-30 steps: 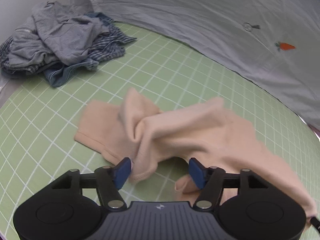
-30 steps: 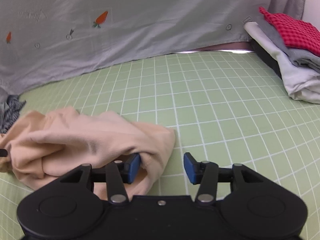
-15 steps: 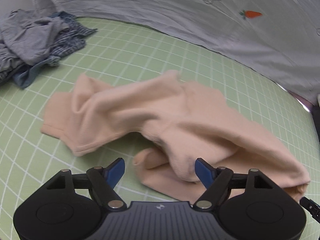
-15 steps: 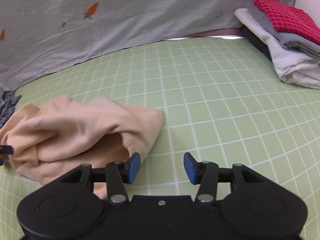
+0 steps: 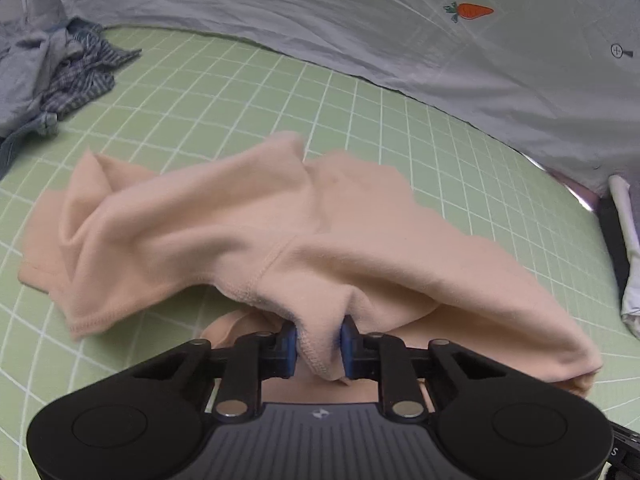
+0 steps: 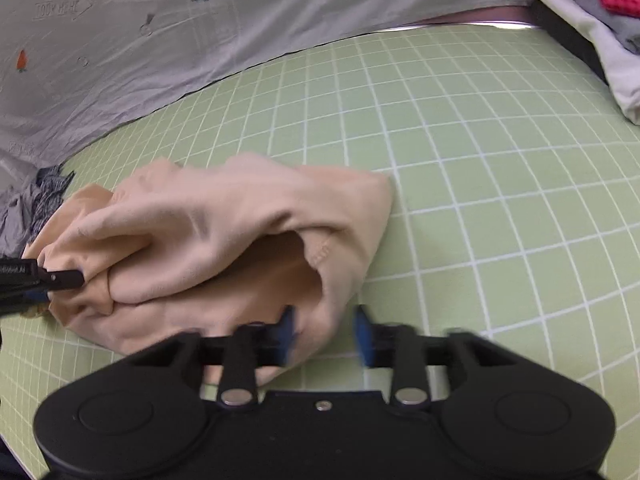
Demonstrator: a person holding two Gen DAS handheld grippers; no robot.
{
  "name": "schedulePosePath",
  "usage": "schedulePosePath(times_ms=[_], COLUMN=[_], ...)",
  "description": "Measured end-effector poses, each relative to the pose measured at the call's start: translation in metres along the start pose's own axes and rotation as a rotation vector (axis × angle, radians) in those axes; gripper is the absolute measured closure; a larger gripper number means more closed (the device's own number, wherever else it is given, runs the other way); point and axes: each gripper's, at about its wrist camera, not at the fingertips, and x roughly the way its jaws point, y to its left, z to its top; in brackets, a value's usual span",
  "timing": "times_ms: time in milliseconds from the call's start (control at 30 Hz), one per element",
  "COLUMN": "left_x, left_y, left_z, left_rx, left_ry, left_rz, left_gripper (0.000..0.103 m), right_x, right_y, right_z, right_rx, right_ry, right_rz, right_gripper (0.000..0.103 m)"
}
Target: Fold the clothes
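A crumpled peach garment (image 5: pixel 280 236) lies on the green grid mat (image 5: pixel 248 92). My left gripper (image 5: pixel 319 346) is shut on a stitched hem fold of the garment at its near edge. In the right wrist view the same garment (image 6: pixel 224 236) lies left of centre. My right gripper (image 6: pixel 325 332) is open, with the garment's right edge between its blue pads (image 6: pixel 362 330). The left gripper's tip shows at the far left of that view (image 6: pixel 60 278), pinching the cloth.
A pile of grey and blue plaid clothes (image 5: pixel 52 76) lies at the mat's far left. A stack of folded clothes, white, grey and red (image 6: pixel 592 12), sits at the far right. A grey sheet with carrot prints (image 5: pixel 400 28) hangs behind the mat.
My left gripper went from open to shut on the garment's hem. My right gripper moved forward onto the garment's right edge and stayed open.
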Motion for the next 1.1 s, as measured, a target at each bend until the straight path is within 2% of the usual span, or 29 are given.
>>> schedulePosePath(times_ms=[33, 100, 200, 333, 367, 400, 433, 533, 567, 633, 700, 867, 933, 1100], left_x=[-0.001, -0.005, -0.009, -0.01, -0.009, -0.007, -0.004, -0.003, -0.005, -0.008, -0.008, 0.002, 0.006, 0.01], left_y=[-0.002, -0.003, -0.001, -0.004, -0.007, -0.011, -0.014, -0.015, -0.014, -0.013, -0.013, -0.015, -0.017, -0.018], left_z=[0.0, 0.001, 0.003, 0.002, 0.002, 0.002, 0.002, -0.001, -0.002, -0.005, -0.007, -0.011, -0.012, -0.013], left_rx=[0.011, 0.02, 0.014, -0.004, -0.004, 0.007, 0.017, 0.006, 0.007, 0.008, 0.007, 0.014, 0.016, 0.013], left_ry=[-0.006, -0.018, -0.029, -0.029, -0.031, -0.026, -0.021, -0.009, -0.011, -0.015, -0.009, 0.043, 0.052, 0.061], left_rz=[0.004, 0.005, -0.011, -0.079, -0.089, -0.073, -0.058, -0.055, -0.053, -0.049, -0.043, -0.059, -0.064, -0.053], left_gripper=[0.085, 0.088, 0.09, 0.09, 0.09, 0.09, 0.089, 0.086, 0.081, 0.069, 0.053, 0.051, 0.051, 0.051], right_x=[-0.001, -0.009, -0.028, -0.058, -0.062, -0.062, -0.061, -0.042, -0.035, -0.021, -0.011, 0.002, 0.005, 0.003], right_y=[0.002, 0.004, -0.008, -0.002, 0.002, 0.003, 0.003, -0.013, -0.016, -0.022, -0.026, -0.043, -0.054, -0.079], right_z=[0.0, 0.001, 0.014, 0.037, 0.042, 0.046, 0.051, 0.05, 0.044, 0.031, 0.02, 0.009, 0.01, 0.008], right_rx=[-0.027, -0.097, -0.17, -0.347, -0.357, -0.333, -0.3, -0.159, -0.139, -0.097, -0.083, -0.044, -0.003, 0.146], right_ry=[-0.008, -0.051, -0.172, -0.388, -0.427, -0.438, -0.428, -0.3, -0.265, -0.194, -0.14, -0.076, -0.068, -0.087], right_rz=[-0.015, -0.079, -0.262, -0.451, -0.463, -0.453, -0.429, -0.333, -0.345, -0.369, -0.399, -0.502, -0.515, -0.409], right_gripper=[0.092, 0.095, 0.097, 0.093, 0.092, 0.085, 0.074, 0.061, 0.057, 0.042, 0.031, 0.026, 0.025, 0.025])
